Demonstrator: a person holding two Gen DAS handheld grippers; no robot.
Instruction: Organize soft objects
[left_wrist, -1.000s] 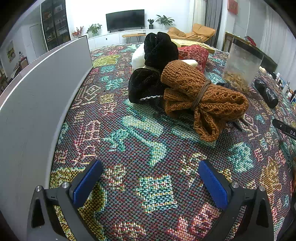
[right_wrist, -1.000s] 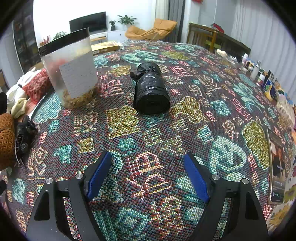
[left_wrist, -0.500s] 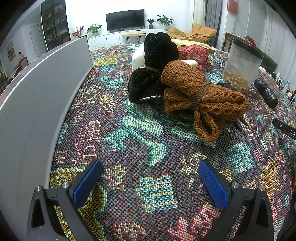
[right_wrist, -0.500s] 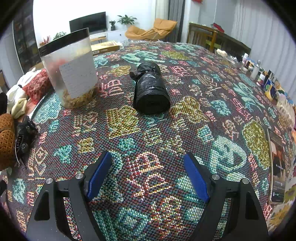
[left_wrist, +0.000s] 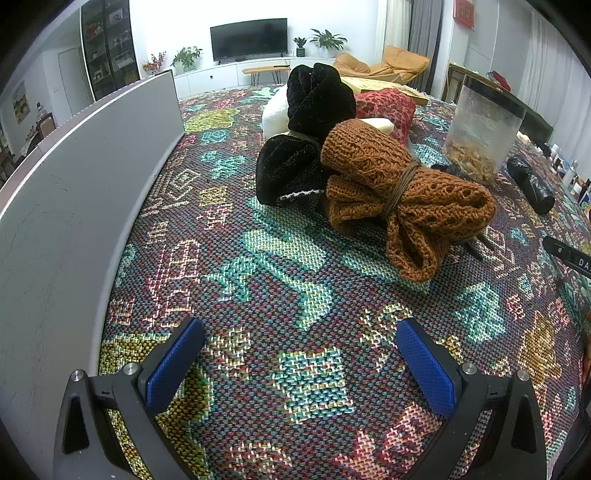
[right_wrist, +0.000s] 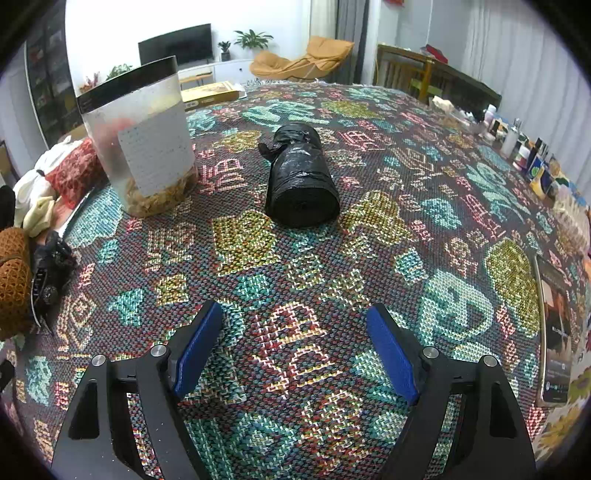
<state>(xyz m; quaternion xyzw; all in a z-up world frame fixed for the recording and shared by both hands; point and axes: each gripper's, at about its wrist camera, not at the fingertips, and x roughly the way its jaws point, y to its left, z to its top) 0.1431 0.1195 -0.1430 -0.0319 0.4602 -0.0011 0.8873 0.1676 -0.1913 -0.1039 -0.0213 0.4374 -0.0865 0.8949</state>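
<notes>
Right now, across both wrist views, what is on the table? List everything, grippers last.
brown knit bundle: 1, rust brown, tied with cord, nearest the left gripper
black fuzzy bundle: 1, black, tied, touching the brown one behind it
red knit bundle: 1, red, behind the black one
white soft items: count unclear, white and cream, at the back of the pile
clear canister: 1, black lid, tan contents at the bottom, upright
black bag roll: 1, black, lying ahead of the right gripper
grey panel: 1, along the table's left edge
tablecloth: 1, multicolour woven
left gripper: open, empty
right gripper: open, empty
</notes>
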